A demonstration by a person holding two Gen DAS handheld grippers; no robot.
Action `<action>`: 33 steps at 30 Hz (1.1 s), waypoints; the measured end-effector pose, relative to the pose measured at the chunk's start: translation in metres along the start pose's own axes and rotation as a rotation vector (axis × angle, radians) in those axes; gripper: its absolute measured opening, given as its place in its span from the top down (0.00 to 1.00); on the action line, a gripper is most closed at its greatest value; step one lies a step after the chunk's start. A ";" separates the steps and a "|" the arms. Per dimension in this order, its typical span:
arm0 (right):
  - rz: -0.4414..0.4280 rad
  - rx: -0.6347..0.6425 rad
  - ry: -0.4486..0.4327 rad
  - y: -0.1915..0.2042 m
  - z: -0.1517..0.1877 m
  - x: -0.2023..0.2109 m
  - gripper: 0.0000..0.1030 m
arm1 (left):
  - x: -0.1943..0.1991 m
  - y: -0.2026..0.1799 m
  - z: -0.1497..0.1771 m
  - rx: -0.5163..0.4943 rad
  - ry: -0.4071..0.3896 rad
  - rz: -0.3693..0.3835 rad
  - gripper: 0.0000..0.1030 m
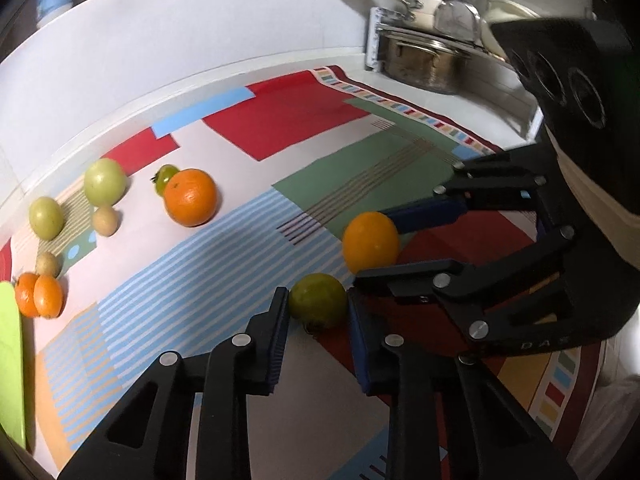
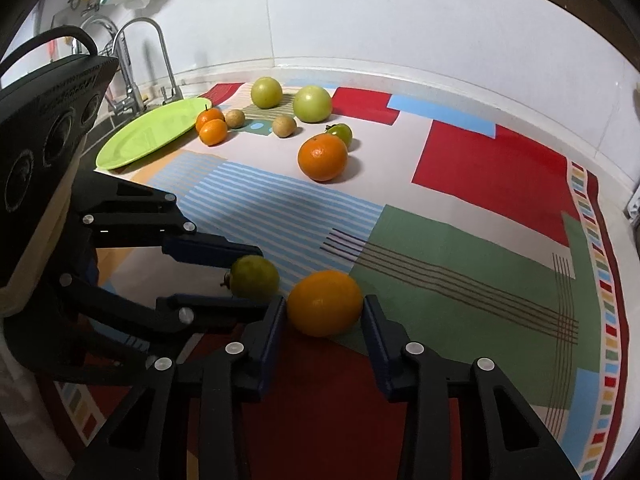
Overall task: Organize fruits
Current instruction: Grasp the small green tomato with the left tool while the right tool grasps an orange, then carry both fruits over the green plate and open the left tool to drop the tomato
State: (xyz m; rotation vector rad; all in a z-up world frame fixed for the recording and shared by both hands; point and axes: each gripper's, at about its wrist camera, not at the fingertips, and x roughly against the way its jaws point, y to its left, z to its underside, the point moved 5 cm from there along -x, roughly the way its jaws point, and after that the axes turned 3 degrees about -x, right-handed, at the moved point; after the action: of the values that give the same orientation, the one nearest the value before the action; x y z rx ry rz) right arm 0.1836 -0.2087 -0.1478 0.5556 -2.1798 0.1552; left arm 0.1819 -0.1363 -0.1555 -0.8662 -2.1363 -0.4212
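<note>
A green lime-like fruit point(image 1: 318, 306) lies on the patterned mat between the open fingers of my left gripper point(image 1: 318, 308); it also shows in the right wrist view point(image 2: 255, 283). An orange point(image 2: 325, 303) lies between the open fingers of my right gripper point(image 2: 325, 312); it also shows in the left wrist view point(image 1: 371, 242). Both fruits rest on the mat, side by side. The jaws flank each fruit closely; I cannot tell whether they touch.
A lime-green plate point(image 2: 148, 132) sits at the far left by the sink tap point(image 2: 132, 68). Near it lie two small oranges point(image 2: 210, 125), two brownish fruits point(image 2: 284, 125), two pale green fruits point(image 2: 312, 103), a green tomato point(image 2: 341, 133) and a big orange point(image 2: 322, 157). Steel pots point(image 1: 424, 60) stand at the mat's other end.
</note>
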 end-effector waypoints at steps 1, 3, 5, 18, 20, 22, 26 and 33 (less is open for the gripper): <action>0.002 -0.010 -0.003 0.000 0.000 0.000 0.62 | 0.002 0.002 0.001 0.017 0.001 -0.006 0.72; 0.006 -0.034 -0.007 -0.002 0.001 0.001 0.62 | 0.005 0.004 0.002 0.036 -0.003 -0.016 0.72; 0.014 -0.052 -0.014 -0.002 0.001 0.004 0.62 | 0.010 0.006 0.003 0.064 -0.013 -0.029 0.72; 0.068 -0.140 -0.134 0.020 -0.012 0.044 0.62 | 0.072 0.023 0.007 0.185 -0.123 -0.156 0.72; 0.071 -0.147 -0.155 0.026 -0.014 0.051 0.62 | 0.082 0.026 0.009 0.200 -0.139 -0.173 0.72; 0.074 -0.154 -0.173 0.032 -0.016 0.056 0.62 | 0.091 0.030 0.012 0.216 -0.154 -0.185 0.72; 0.067 -0.156 -0.200 0.047 -0.024 0.063 0.62 | 0.110 0.039 0.017 0.238 -0.182 -0.219 0.72; 0.059 -0.138 -0.238 0.076 -0.039 0.072 0.62 | 0.146 0.058 0.027 0.259 -0.222 -0.276 0.72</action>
State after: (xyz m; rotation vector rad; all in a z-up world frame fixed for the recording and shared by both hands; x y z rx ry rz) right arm 0.1398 -0.1528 -0.0615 0.4506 -2.4177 -0.0317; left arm 0.1396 -0.0157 -0.0601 -0.4913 -2.4599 -0.1835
